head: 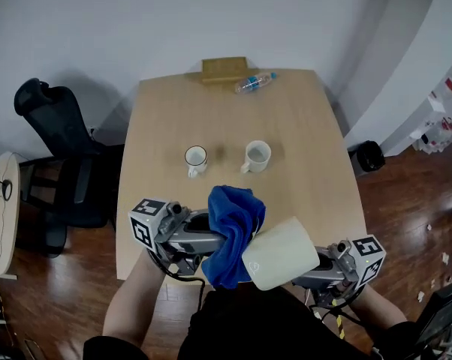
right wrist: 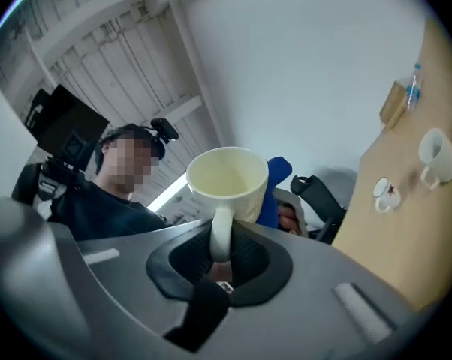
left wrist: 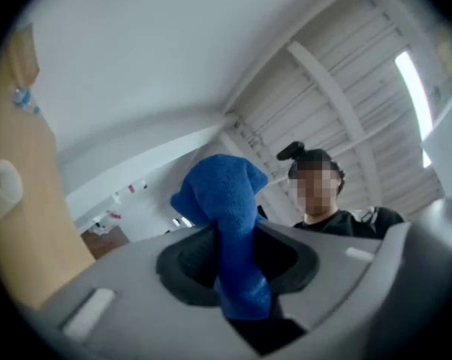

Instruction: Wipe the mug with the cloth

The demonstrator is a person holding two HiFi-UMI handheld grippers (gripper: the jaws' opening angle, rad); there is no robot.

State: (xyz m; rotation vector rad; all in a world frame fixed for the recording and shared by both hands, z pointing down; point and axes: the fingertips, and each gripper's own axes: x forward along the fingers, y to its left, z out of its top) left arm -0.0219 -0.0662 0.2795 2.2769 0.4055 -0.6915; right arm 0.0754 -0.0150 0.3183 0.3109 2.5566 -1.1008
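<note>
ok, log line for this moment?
left gripper: shut on blue cloth | right gripper: shut on cream mug by handle | cloth against mug's side, both held up | two mugs on table: untouched

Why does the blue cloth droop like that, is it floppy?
Probably very floppy: the blue cloth droops in loose folds around the left gripper, which pinches only one bunched part of it. It is likely light, since that small pinch holds it all. It looks fuzzy, so it should grip rather than slide on the mug.
</note>
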